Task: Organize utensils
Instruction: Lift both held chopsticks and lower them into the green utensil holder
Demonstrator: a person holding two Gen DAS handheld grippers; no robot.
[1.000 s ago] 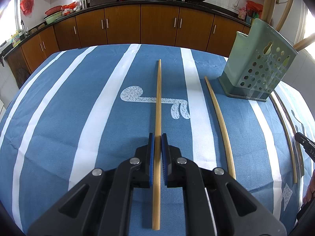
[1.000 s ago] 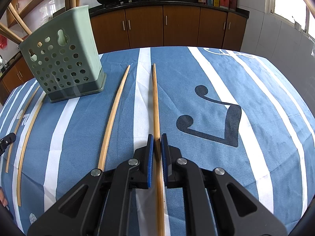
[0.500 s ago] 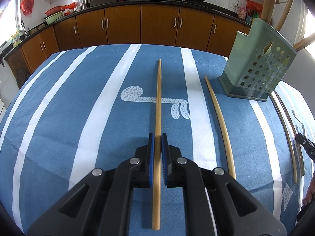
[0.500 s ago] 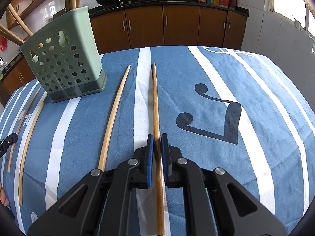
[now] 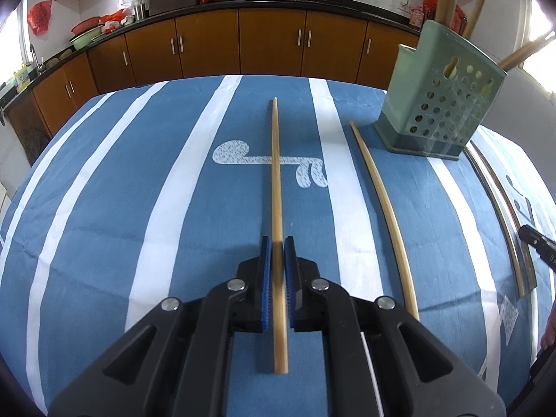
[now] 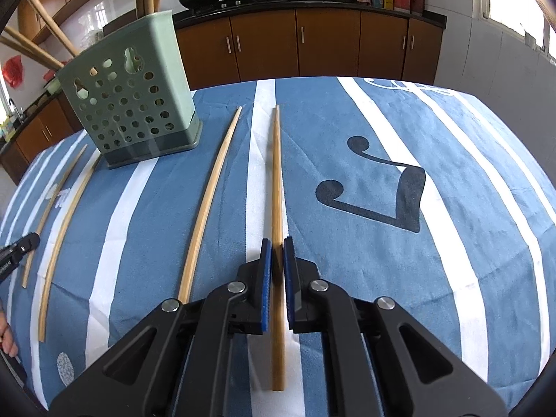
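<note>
Slim bamboo chopstick (image 5: 276, 187) btwn tool (image 5: 277, 253) pads

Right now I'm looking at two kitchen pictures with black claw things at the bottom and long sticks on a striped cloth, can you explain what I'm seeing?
No robot here: a person holds a two-finger claw in each hand, and each claw carries a wide-angle camera looking forward along its fingers. One picture is from the left claw, the other from the right claw.

Both look across a table with a blue and white striped cloth. A green holder with holes stands on it, already holding some chopsticks. More bamboo chopsticks lie loose on the cloth.

Each claw is closed on one chopstick: the left chopstick and the right chopstick. Between the claws lie others, such as a loose chopstick.
</note>
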